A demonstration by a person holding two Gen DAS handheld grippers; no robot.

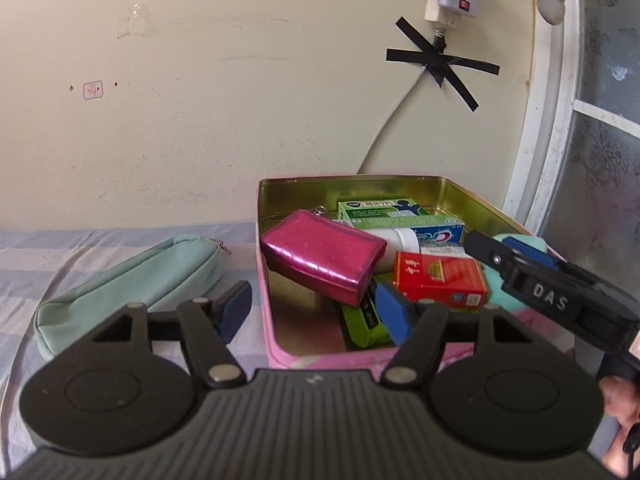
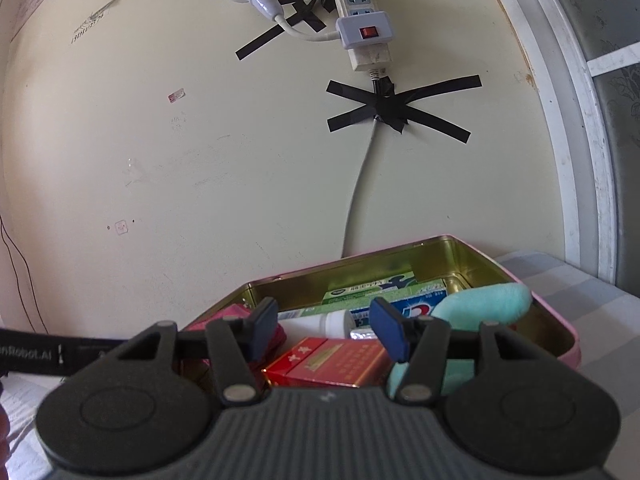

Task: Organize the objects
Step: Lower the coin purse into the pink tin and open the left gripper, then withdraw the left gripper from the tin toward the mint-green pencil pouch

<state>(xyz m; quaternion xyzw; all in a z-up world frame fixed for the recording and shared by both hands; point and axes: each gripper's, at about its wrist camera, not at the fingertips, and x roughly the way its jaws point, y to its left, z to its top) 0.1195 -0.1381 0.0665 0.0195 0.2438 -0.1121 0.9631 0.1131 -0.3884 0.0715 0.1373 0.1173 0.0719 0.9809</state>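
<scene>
A pink tin box (image 1: 320,360) stands open on the bed. In it lie a shiny magenta pouch (image 1: 324,260), a red carton (image 1: 440,280), a toothpaste box (image 1: 436,234), a green-and-white box (image 1: 380,208), a white bottle (image 1: 400,240), a lime green pack (image 1: 360,328) and a mint plush (image 2: 480,304). My left gripper (image 1: 316,310) is open and empty at the tin's near left corner. My right gripper (image 2: 328,330) is open and empty just above the red carton (image 2: 328,364) and shows in the left wrist view (image 1: 516,252). A mint zip pouch (image 1: 132,284) lies left of the tin.
The tin (image 2: 560,336) sits close to a cream wall with a power strip (image 2: 362,12) and a taped cable (image 2: 360,184). A white window frame (image 2: 580,140) rises at the right. The bed has a striped sheet (image 1: 40,248).
</scene>
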